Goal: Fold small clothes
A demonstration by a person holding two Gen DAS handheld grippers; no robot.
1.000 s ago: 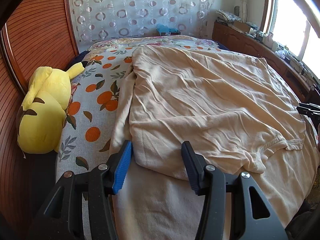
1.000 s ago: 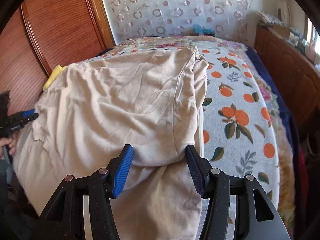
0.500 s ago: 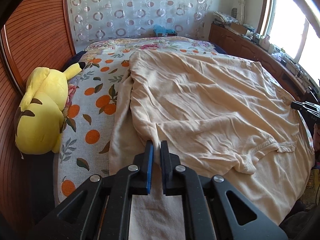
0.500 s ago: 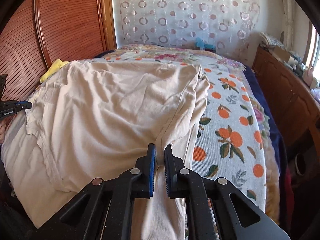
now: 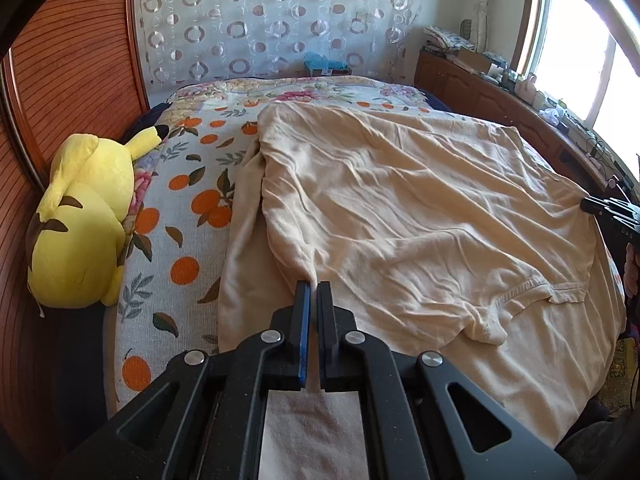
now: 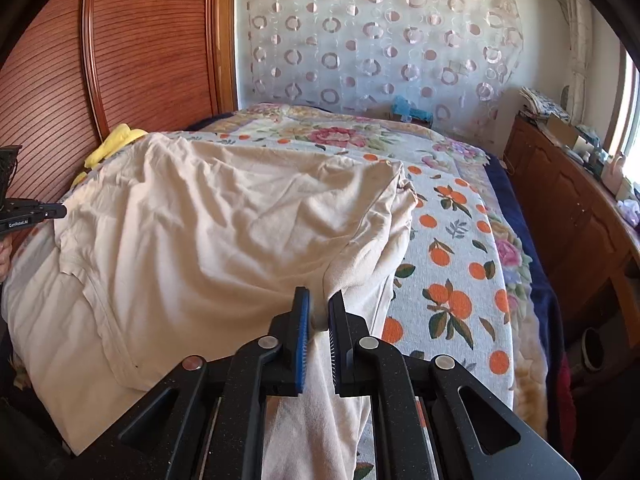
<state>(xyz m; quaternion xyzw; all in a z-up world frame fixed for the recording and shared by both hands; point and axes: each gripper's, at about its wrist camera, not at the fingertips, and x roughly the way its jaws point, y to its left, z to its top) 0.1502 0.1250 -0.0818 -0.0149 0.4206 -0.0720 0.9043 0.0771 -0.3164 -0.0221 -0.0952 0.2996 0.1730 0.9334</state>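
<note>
We have the left gripper [image 5: 313, 286] clamped on one near corner of the beige shirt [image 5: 400, 208] and the right gripper [image 6: 318, 296] pinching the other, both tilted down. Its jaws have just been closing on the cloth. The shirt lies spread on the bed [image 5: 176, 240], collar toward us, long axis running away toward the curtain [image 6: 360, 40]. Only the left view shows the whole yellow plush toy [image 5: 80, 232]; the right shows the cabinet [image 6: 568, 216] front.
</note>
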